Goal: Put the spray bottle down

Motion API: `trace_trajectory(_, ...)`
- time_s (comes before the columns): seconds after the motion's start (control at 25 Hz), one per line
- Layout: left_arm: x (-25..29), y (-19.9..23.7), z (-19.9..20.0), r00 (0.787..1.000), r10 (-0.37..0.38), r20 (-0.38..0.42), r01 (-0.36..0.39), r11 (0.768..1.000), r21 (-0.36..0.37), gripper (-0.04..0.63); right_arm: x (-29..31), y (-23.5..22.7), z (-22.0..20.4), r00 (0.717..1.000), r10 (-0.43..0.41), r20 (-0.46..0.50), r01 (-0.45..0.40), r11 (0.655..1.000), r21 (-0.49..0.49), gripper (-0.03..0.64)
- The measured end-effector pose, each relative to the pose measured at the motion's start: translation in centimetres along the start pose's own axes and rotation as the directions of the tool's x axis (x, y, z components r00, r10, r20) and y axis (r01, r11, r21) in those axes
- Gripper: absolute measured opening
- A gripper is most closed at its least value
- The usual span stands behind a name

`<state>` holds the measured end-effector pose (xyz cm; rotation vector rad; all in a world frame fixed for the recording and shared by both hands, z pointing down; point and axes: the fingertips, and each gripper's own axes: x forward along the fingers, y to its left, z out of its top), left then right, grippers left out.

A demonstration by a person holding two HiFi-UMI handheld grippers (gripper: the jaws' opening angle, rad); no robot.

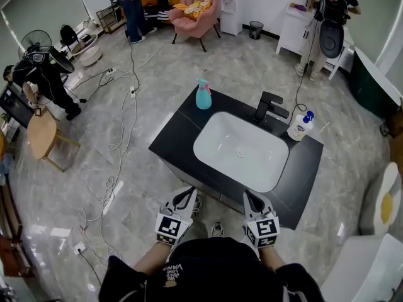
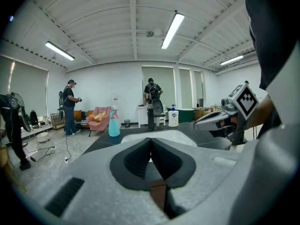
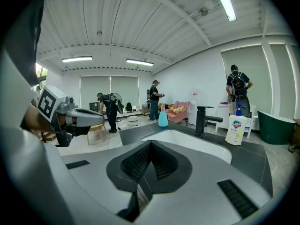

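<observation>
A turquoise spray bottle (image 1: 203,96) stands upright on the far left corner of the black counter (image 1: 178,135), apart from both grippers. It also shows in the left gripper view as the spray bottle (image 2: 114,124) and in the right gripper view as the spray bottle (image 3: 162,116). My left gripper (image 1: 183,198) hangs at the counter's near edge, shut with nothing in it, pads together (image 2: 150,139). Beside it my right gripper (image 1: 252,201) is shut and empty too (image 3: 150,143). The white basin (image 1: 242,150) lies between the grippers and the bottle.
A black faucet (image 1: 269,107) and a white soap pump bottle (image 1: 300,126) stand behind the basin. Cables (image 1: 116,150) trail over the floor at left. A pink armchair (image 1: 196,10), a wooden table (image 1: 41,133) and several people stand around the room.
</observation>
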<state>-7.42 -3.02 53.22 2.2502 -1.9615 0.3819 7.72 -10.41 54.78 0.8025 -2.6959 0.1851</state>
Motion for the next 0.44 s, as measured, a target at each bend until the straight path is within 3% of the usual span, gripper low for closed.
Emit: trace_trajectory(0.44, 0.05, 0.71, -0.48, 1.000, 0.006, -0.010, -0.006, 1.000, -0.006, 0.018, 0.43, 0.30, 0.15, 1.000, 0.001, -0.003, -0.001, 1.000, 0.001, 0.002)
